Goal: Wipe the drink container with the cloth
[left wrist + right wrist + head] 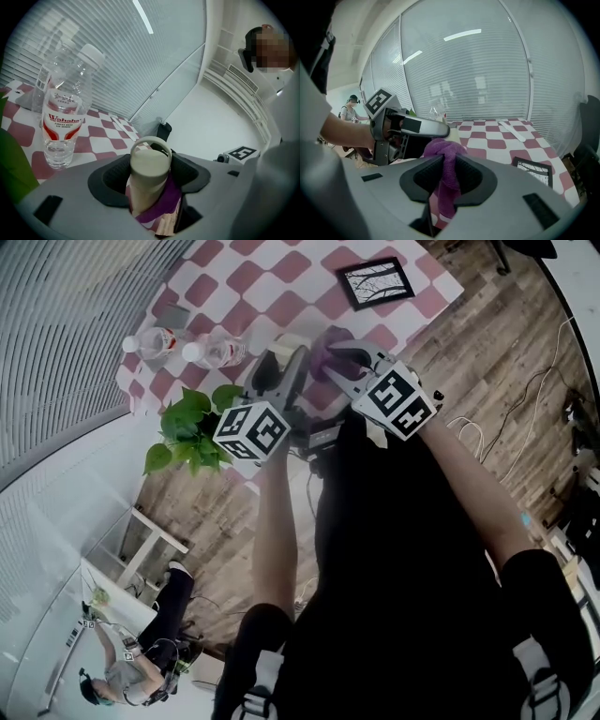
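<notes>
Jaws of the left gripper are clamped on the cream drink container, gripping its body just under the loop-handled lid. Jaws of the right gripper are nearly together, pinching the purple cloth, w/ a bunch above the pads and a tail hanging below.

Head view: both grippers meet over the near part of the worktop, which has a red-and-white checked cover. The container is held up off it, not standing. The cloth is pressed against the container's side; in the left gripper view a purple band crosses the lower body, touching it. Right gripper view shows the left gripper close in front, cloth bunch right up against it.

Wood-plank floor lies to the right of the worktop, w/ cables on it. Slatted blinds run along the wall behind. A person sits on the floor in the bkgd, well apart.

A leafy green plant sits at the worktop's near left corner, just beside the left gripper. A black picture frame lies flat at the far right. Two clear water bottles w/ white caps are on the left side, next to each other; left gripper view shows them upright, the nearer w/ a red-and-white label. A thin white strip lies on the far checks.
</notes>
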Tool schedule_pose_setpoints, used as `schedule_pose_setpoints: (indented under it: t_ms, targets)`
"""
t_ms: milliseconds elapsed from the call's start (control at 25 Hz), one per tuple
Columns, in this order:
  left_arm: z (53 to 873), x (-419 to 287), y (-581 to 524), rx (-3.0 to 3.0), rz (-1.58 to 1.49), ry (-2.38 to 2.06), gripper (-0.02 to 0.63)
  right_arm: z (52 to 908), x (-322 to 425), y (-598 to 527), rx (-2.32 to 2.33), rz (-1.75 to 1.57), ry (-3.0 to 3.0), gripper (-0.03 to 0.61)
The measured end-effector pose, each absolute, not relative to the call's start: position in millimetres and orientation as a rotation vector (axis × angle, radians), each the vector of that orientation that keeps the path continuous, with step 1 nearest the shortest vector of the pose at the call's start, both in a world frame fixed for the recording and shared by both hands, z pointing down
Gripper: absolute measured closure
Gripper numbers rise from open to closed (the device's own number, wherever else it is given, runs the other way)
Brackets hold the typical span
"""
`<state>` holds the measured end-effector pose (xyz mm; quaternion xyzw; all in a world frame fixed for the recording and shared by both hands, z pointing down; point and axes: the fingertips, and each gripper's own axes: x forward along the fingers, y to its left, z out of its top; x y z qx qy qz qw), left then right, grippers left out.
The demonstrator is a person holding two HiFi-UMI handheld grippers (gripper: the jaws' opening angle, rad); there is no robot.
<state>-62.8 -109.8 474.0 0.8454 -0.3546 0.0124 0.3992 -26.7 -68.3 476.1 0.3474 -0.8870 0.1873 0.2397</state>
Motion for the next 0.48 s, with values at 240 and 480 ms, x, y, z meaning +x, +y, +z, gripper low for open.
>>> schedule_pose_setpoints:
  t_ms: [240, 480]
  targets:
    - [476, -65, -111, 2.123, 0.031, -0.897, 0.327, 497, -20, -62, 0.936, 0.517, -2.378, 0.499]
    - [478, -67, -111, 2.117, 0.029, -0.905, 0.327, 519, -14, -52, 0.900, 0.537, -2.333, 0.486]
